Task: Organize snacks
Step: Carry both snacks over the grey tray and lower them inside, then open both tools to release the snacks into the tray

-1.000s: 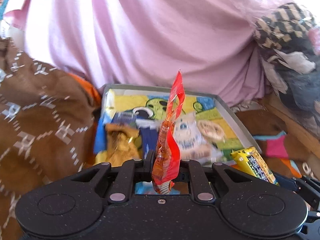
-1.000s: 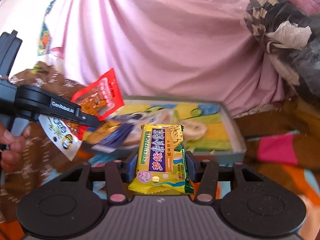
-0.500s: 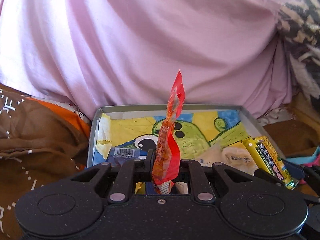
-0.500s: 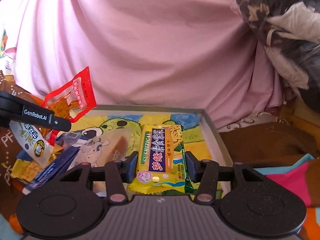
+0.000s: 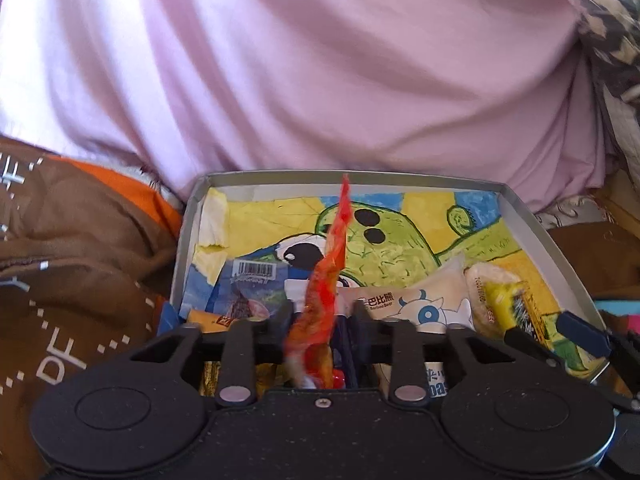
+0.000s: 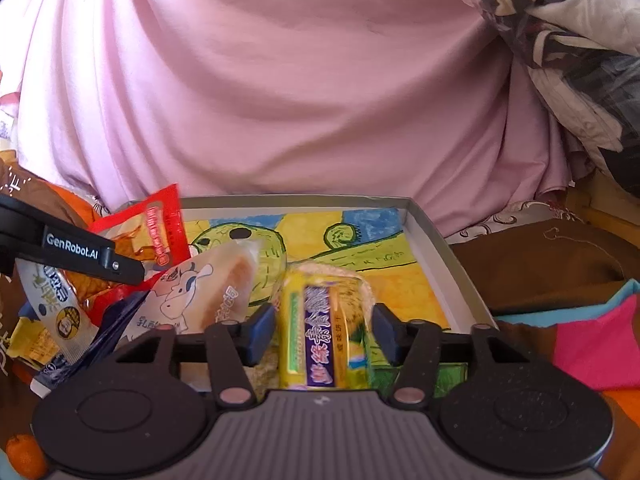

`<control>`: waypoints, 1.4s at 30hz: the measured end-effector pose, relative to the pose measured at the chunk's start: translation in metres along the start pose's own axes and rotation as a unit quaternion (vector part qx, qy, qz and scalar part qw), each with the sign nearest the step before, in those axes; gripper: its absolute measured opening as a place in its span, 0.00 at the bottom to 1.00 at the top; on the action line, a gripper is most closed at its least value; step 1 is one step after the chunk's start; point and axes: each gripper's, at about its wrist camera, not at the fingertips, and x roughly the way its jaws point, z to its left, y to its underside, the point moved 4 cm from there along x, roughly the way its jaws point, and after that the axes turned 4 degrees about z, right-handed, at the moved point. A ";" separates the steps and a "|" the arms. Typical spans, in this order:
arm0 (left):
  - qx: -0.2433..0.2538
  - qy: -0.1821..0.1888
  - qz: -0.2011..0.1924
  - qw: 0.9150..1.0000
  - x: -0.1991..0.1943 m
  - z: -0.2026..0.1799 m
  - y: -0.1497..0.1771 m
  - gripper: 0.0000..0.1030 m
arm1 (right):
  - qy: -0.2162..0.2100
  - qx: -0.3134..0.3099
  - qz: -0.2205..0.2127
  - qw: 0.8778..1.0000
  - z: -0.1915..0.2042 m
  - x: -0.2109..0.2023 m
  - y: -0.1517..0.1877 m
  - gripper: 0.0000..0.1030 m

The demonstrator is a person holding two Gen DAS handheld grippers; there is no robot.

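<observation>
Two snacks: thin red plastic snack packet (image 5: pixel 320 308) and yellow wrapped biscuit bar with a purple label (image 6: pixel 320 332), both low over the near end of the shallow grey box with a green cartoon picture inside (image 5: pixel 554 248).
Red packet: standing on edge between the fingers of the left gripper (image 5: pixel 322 314), over the near left part of the box. Blurry, bottom end hidden behind the gripper.
Left fingers: a little apart, with a thin gap on each side of the packet; likely letting go.
Yellow bar: between the blue pads of the right gripper (image 6: pixel 324 322), tipped forward over the near right part of the box, on top of a pale round cracker pack (image 6: pixel 332 274).
Right fingers: just beside the bar's two sides; cannot tell if squeezing or loose.
Doing it well: open wide, wait for each snack to lie flat, then lift straight up and back so nothing gets dragged out.
Already inside: white bun packet with a blue cow (image 5: pixel 420 306), blue packet with a barcode (image 5: pixel 250 286), more snacks heaped at the near left.
Free room: far half of the box bare; good spot for later snacks.
Edges: low grey walls all round; right wall close to the right gripper, and the two grippers near each other, so no sideways swings.
Around: pink cloth (image 5: pixel 320 80) just behind the far wall, brown patterned cloth (image 5: pixel 80 264) at the left.
</observation>
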 end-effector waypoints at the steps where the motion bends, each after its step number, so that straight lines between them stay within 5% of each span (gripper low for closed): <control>1: -0.005 0.002 -0.001 1.000 -0.001 0.001 0.000 0.52 | 0.001 0.002 -0.003 1.000 0.000 0.000 0.000 0.75; 5: -0.022 0.001 -0.018 1.000 -0.011 0.008 -0.001 0.80 | 0.008 0.001 -0.022 1.000 0.001 -0.010 -0.002 0.87; 13: -0.050 -0.021 -0.076 0.996 -0.048 0.018 -0.004 0.95 | 0.013 0.013 -0.075 0.997 -0.001 -0.048 -0.016 1.00; 22: -0.047 -0.007 -0.121 0.991 -0.102 0.024 0.011 0.99 | 0.011 0.035 -0.111 0.993 -0.001 -0.095 -0.021 1.00; 34: -0.066 -0.007 -0.126 0.990 -0.160 0.037 0.051 0.99 | 0.014 0.060 -0.126 0.990 -0.007 -0.157 -0.004 1.00; 42: -0.054 -0.010 -0.113 0.992 -0.193 0.046 0.092 0.99 | 0.001 0.066 -0.098 0.993 -0.001 -0.195 0.022 1.00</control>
